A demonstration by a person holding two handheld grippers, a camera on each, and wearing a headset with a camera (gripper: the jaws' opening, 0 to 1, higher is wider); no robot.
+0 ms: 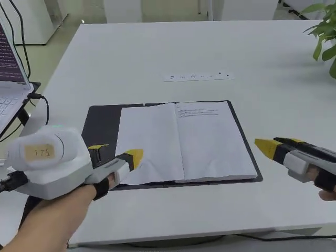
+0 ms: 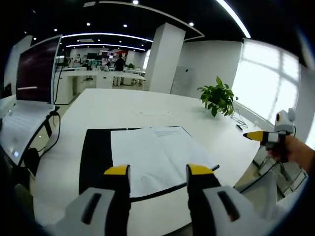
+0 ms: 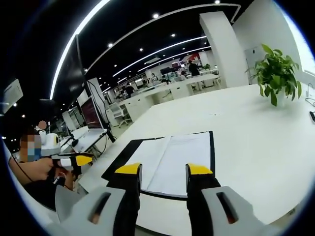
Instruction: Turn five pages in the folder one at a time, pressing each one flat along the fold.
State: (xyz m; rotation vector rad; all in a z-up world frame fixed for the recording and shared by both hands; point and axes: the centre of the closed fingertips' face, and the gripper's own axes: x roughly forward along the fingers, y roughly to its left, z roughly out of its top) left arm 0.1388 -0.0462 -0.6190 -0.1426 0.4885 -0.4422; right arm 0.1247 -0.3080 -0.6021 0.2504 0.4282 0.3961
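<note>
The black folder (image 1: 102,123) lies open on the white table, with white pages (image 1: 178,142) spread to both sides of the fold. A few lines of print sit at the top of the right page. My left gripper (image 1: 116,152) hovers open at the folder's near left corner, its yellow tips just over the left page's lower edge, and grips nothing. My right gripper (image 1: 273,145) is open and apart from the folder, just right of its near right corner. The folder (image 2: 152,152) lies ahead of the left gripper (image 2: 157,172). It (image 3: 172,157) also lies beyond the right gripper (image 3: 164,169).
A laptop (image 1: 10,84) on a stand, with a black cable (image 1: 44,107), occupies the table's left edge. A green plant (image 1: 325,37) stands at the far right. A flat white strip (image 1: 199,76) lies behind the folder. The table's front edge runs just below the grippers.
</note>
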